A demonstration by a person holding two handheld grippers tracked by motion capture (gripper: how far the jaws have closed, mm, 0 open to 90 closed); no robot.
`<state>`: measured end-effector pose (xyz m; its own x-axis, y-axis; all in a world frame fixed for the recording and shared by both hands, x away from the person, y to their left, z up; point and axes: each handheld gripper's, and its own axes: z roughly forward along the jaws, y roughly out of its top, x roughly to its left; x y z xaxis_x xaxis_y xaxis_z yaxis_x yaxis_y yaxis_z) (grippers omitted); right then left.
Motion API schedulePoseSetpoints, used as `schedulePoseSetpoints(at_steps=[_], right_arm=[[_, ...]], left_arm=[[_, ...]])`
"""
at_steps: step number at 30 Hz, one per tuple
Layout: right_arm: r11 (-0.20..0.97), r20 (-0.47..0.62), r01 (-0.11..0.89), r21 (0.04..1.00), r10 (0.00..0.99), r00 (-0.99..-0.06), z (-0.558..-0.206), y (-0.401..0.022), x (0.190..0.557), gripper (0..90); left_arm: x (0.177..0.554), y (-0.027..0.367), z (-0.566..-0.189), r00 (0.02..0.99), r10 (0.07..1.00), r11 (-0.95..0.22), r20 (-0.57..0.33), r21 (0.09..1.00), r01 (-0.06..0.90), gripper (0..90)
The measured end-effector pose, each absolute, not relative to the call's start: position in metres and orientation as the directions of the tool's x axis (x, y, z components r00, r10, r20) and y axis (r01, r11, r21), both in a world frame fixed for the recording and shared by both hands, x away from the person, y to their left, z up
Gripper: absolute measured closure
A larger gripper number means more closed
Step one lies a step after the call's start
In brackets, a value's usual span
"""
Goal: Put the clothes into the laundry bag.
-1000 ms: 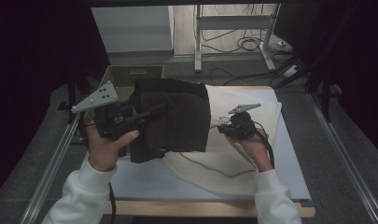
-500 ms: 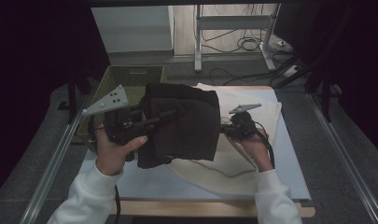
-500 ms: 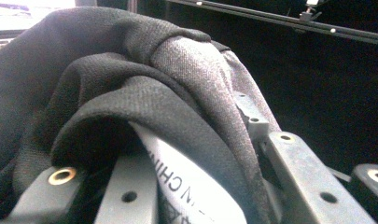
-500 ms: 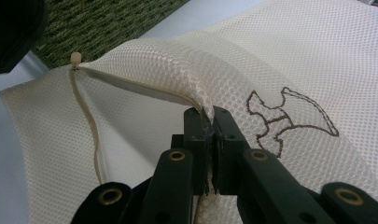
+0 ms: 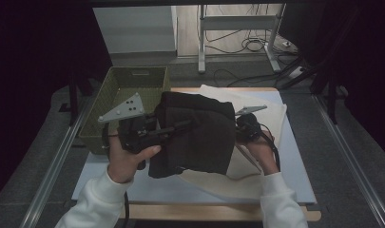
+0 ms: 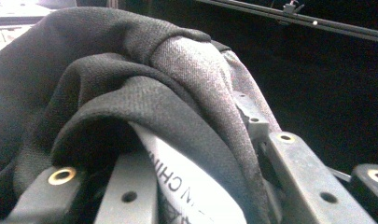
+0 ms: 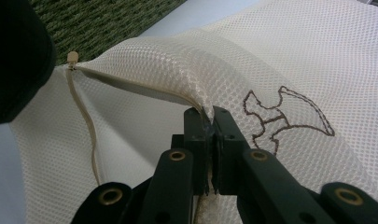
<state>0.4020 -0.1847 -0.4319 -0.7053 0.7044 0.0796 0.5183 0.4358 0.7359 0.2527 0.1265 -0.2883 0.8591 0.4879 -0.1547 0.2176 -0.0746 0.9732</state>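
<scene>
Left gripper [image 5: 192, 124]: clamped on the black garment [image 5: 199, 135], held level above the table [image 5: 294, 166].
Right gripper [image 7: 210, 116]: pinched on the cream mesh bag [image 7: 289, 60], its edge lifted.
Hands: both kept low, wrists near the table's front.
Surroundings: green basket [image 5: 133, 85] set at the left, partly screened by the garment.

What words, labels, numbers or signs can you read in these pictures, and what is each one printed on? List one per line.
"CHIN": black letters, cut off by folds, on the white tag inside the dark garment held in the left claw.
More print lower on that tag: too cropped to read.
The white mesh bag, pinched by the right claw, bears a brown stitched outline figure: no letters.
</scene>
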Motion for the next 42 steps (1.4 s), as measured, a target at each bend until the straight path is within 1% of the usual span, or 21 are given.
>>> schedulePoseSetpoints(at_steps=[21,34,42], right_arm=[[0.424,0.091,0.522,0.74,0.706,-0.702,-0.431,-0.186,0.402,85.8],[0.42,0.089,0.519,0.745,0.708,-0.701,-0.43,-0.188,0.402,85.8],[0.416,0.091,0.517,0.749,0.708,-0.701,-0.428,-0.188,0.401,85.8]], left_arm=[[0.256,0.107,-0.319,0.868,0.454,-0.109,-0.201,0.954,0.278,67.4],[0.264,0.101,-0.335,0.86,0.465,-0.135,-0.212,0.942,0.306,67.4],[0.262,0.092,-0.343,0.872,0.43,-0.145,-0.235,0.935,0.324,67.4]])
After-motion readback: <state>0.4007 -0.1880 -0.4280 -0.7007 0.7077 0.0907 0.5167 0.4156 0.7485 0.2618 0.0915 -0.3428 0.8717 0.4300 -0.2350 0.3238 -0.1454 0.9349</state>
